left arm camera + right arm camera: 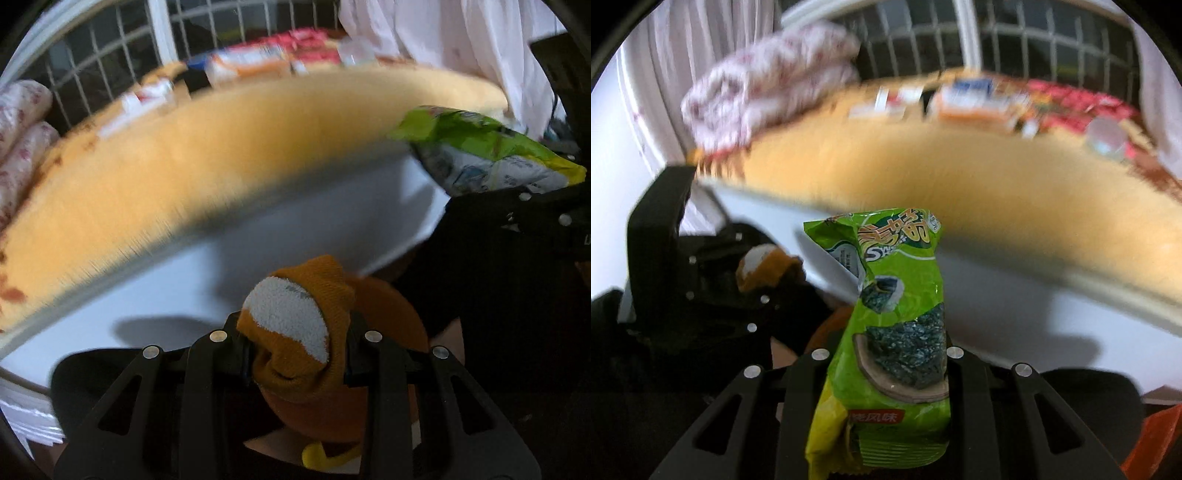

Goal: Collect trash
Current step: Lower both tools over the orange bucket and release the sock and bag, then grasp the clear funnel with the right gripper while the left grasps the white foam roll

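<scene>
Meanwhile, both claws are loaded: the left claw (295,354) is closed tight on a balled orange-and-white sock (295,332), its fingers (207,373) pressing the fabric from both sides, w/ the sock bulging up between them. Seen from the right wrist cam, the same sock (764,267) sits in that claw (753,280) off to the left, lower than the desk edge. The right claw (884,373) is nearly closed too, pinching a green seaweed snack wrapper (897,332) that stands upright between the fingers (967,398), its crumpled top rising above them and its bottom seam hanging below. From the left wrist cam the wrapper (491,151) shows at upper right, held by the right claw (524,206), just off the corner of the desk (295,236). Both cams are motion-blurred. Beyond the white desk edge lies a yellow-orange surface (923,173), w/ blurred packages (258,62) along its far side; their labels can't be read. A rolled floral quilt (768,88) sits at the far left by a barred window (1015,37); a white curtain (461,48) hangs at right.
</scene>
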